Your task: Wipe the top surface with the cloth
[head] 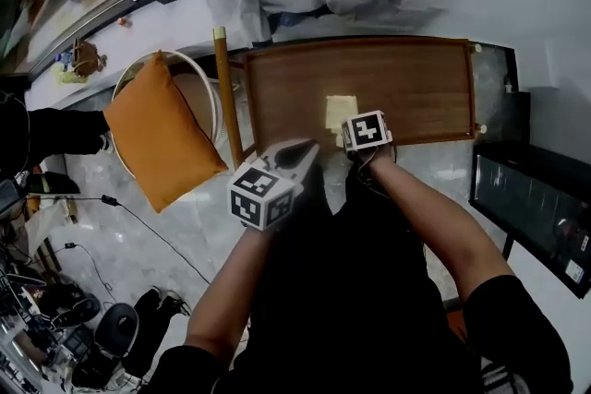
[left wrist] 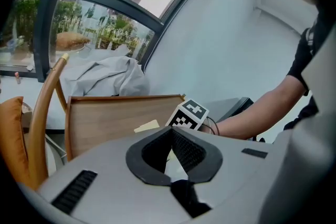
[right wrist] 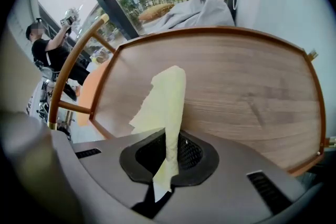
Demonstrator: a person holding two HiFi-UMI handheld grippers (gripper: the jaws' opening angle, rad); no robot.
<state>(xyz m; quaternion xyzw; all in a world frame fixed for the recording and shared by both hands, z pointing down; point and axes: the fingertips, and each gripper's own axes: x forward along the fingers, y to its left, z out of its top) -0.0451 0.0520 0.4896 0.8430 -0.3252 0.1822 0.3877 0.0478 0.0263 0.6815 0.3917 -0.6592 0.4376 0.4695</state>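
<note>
Pale yellow cloth, one end pinched, apparently trails onto wooden tabletop.

No readable text, brand or number; only coded square markers on left hand-held gripper and right hand-held gripper

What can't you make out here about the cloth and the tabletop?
- Head view: the right gripper covers the near end of the cloth, hiding the grip.
- Left gripper view: only a corner of the cloth shows beside the right gripper's marker cube; the rest is hidden.
- Right gripper view: the gripper's body hides the near edge of the tabletop.
- Every view: dirt on the tabletop, too small to tell.
</note>
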